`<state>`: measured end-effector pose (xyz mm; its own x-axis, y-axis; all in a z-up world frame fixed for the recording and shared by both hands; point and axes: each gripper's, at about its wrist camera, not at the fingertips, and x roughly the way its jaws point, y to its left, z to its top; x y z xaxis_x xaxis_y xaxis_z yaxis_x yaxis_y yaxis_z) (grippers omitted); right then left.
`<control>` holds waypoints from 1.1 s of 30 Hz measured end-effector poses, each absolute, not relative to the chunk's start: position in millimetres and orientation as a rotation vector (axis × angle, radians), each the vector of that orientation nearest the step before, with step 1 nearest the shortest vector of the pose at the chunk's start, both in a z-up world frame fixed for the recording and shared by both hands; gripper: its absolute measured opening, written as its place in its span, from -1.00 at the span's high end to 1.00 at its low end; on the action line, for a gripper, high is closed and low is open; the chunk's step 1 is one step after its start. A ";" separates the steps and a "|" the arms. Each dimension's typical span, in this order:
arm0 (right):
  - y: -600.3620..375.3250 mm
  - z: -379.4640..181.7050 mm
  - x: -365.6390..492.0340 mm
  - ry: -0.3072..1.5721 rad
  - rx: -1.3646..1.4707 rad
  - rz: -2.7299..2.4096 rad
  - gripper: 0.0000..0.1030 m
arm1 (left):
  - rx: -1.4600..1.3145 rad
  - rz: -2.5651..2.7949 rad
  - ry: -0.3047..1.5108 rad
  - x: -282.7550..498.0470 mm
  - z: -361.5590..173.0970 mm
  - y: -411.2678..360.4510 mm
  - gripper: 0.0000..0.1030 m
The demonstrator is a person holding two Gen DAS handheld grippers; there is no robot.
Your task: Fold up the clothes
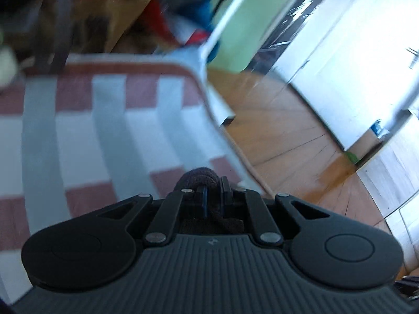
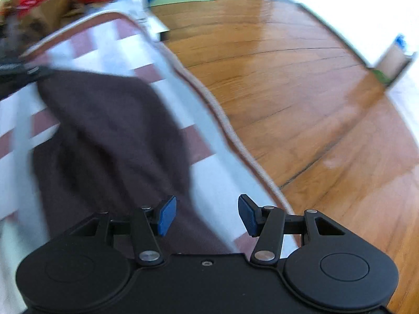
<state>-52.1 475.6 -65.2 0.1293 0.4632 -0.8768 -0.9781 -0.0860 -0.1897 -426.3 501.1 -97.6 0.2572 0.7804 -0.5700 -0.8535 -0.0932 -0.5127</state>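
Left gripper [image 1: 212,183] pinched tight on a bunch of dark brown garment [image 2: 110,130]. Right gripper [image 2: 207,214] gapes empty, the garment spreading ahead-left over the checked blanket [image 2: 225,183].

No readable text or labels anywhere.

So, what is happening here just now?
A person is folding a dark brown garment on a red-and-white checked cloth beside a wooden floor. The left gripper is shut on a bunch of the brown fabric. The right gripper is open over the garment's edge, holding nothing.
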 end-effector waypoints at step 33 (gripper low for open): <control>477.3 -101.5 -84.3 0.796 -0.924 1.578 -0.22 | -0.914 1.219 0.077 -432.2 -97.2 506.6 0.85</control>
